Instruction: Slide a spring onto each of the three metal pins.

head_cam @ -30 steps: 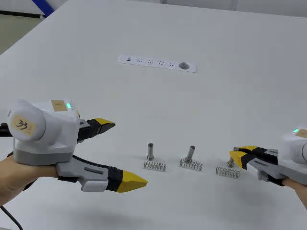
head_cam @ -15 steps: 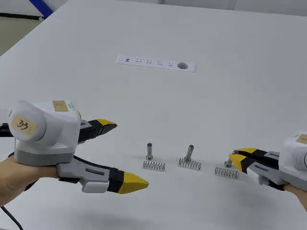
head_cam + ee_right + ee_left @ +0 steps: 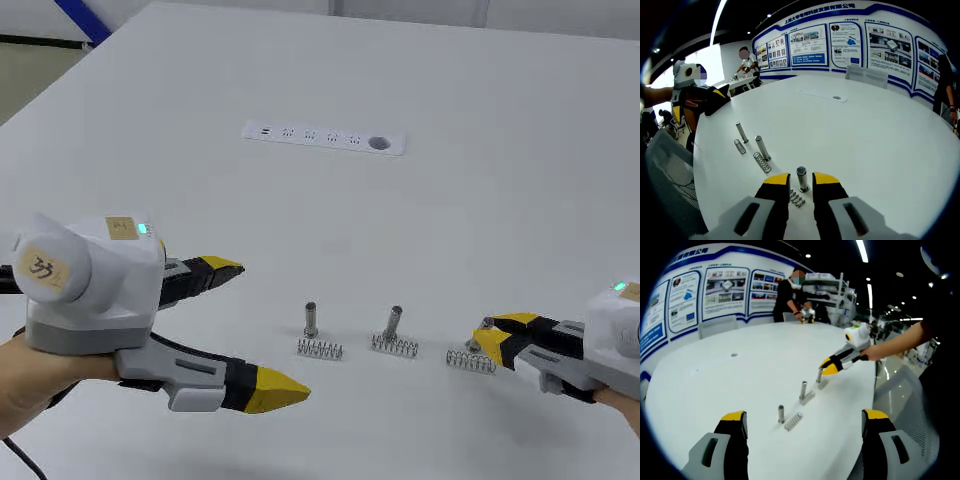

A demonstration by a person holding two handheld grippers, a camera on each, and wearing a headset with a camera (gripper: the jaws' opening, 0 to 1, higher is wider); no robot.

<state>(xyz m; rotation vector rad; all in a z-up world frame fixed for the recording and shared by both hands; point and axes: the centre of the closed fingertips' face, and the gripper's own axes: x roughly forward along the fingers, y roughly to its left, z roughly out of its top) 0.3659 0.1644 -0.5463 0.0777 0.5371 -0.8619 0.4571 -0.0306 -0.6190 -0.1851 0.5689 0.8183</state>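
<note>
The right gripper [image 3: 801, 180] had its jaws a narrow gap apart, with the nearest pin [image 3: 802, 174] upright between the tips; whether they touched it I could not tell. Its spring [image 3: 796, 198] lay flat on the desk, just under the jaws at the pin's foot. To do this step well, I judged, the jaws should close low on the pin and hold it plumb (a tilted pin would snag the coils), leaving the top free. Farther ahead stood the middle pin [image 3: 761, 147] and the far pin [image 3: 742, 132], each with an unthreaded spring beside it. The left gripper [image 3: 804, 416] had its jaws wide apart on nothing, the pins ahead between them. The smooth white desk [image 3: 450, 220] carried a power strip [image 3: 323, 137] well beyond both jaws; poster boards [image 3: 840, 45] lined the wall.
</note>
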